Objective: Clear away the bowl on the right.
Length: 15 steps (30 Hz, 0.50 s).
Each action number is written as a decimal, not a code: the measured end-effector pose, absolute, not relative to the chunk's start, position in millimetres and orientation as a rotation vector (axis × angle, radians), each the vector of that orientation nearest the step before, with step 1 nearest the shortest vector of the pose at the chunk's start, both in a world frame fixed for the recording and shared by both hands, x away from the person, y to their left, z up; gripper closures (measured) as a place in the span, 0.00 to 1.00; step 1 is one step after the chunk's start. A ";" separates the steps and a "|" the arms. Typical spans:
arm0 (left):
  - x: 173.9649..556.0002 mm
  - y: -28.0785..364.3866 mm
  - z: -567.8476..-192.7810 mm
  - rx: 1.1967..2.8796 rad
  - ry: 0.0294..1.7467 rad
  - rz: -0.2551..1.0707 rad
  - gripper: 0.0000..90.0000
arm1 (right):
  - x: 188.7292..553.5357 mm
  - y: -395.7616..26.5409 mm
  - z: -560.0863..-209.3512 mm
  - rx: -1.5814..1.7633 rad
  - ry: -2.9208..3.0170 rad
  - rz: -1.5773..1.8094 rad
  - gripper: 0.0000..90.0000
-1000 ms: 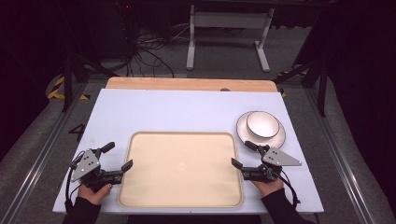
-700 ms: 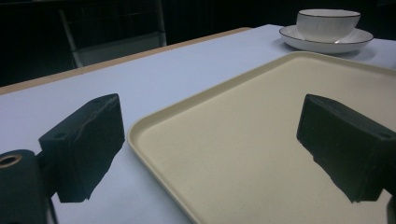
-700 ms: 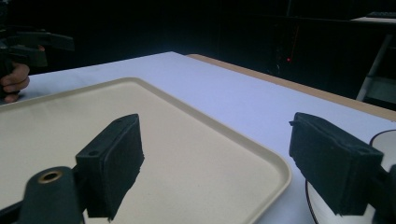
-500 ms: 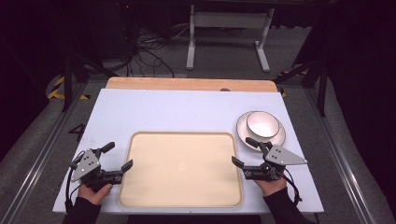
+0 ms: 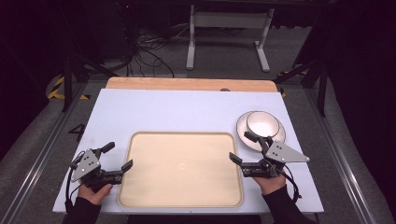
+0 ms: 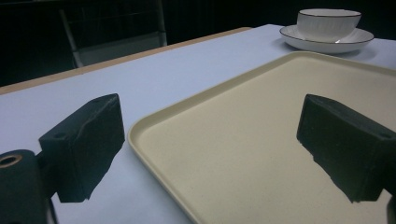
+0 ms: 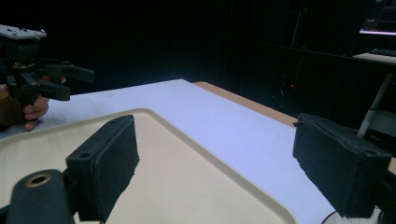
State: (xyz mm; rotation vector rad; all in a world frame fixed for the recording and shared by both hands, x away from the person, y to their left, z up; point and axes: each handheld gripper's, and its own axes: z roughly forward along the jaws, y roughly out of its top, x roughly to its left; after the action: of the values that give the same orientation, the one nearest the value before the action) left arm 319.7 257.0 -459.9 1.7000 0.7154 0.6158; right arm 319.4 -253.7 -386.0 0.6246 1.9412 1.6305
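Left gripper (image 5: 120, 157) sits wide apart at the left rim of the flat beige plastic tray (image 5: 182, 201), nothing between the jaws; one jaw hangs over the tray, the other over the pale blue desk (image 5: 177, 112). Tray lies centred near my edge. Right gripper (image 5: 244, 147) is released too, jaws just spread wider with nothing between them, lifted at the right rim. Risk I see: the outer jaw is near the white bowl (image 5: 261, 122) on its dark-rimmed saucer (image 5: 242, 133); a sloppy swing knocks it. Uneven tray grabs tilt it.

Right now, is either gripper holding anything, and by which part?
Nothing is held. The left gripper and right gripper both stand open with nothing between the jaws, flanking the tray.
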 end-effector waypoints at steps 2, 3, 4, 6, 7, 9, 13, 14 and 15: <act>319.7 256.9 -459.9 1.700 0.716 0.616 0.09 | 319.8 -252.0 -383.9 0.623 1.948 1.633 0.15; 319.7 256.9 -459.9 1.700 0.717 0.617 0.09 | 320.5 -250.6 -383.1 0.623 1.959 1.633 0.15; 319.7 256.9 -459.9 1.701 0.717 0.616 0.09 | 320.9 -249.8 -382.5 0.625 1.967 1.631 0.15; 319.8 256.8 -460.0 1.698 0.717 0.617 0.09 | 321.3 -247.7 -380.3 0.613 1.972 1.622 0.14; 319.9 256.9 -460.0 1.698 0.715 0.618 0.09 | 321.6 -247.3 -379.5 0.605 1.970 1.623 0.14; 319.8 256.8 -460.0 1.697 0.718 0.617 0.09 | 321.9 -246.1 -377.0 0.589 1.960 1.629 0.14; 319.8 256.7 -460.0 1.697 0.719 0.617 0.09 | 324.3 -245.1 -372.9 0.574 1.961 1.639 0.14; 319.9 256.8 -460.0 1.699 0.717 0.618 0.09 | 325.1 -245.4 -371.8 0.577 1.961 1.636 0.14; 319.8 256.7 -460.0 1.697 0.719 0.617 0.09 | 325.9 -245.8 -370.7 0.583 1.963 1.633 0.14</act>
State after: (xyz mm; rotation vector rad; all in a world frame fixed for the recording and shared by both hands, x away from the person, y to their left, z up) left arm 319.8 256.7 -460.0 1.6972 0.7193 0.6174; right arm 325.9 -245.8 -370.7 0.5830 1.9629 1.6329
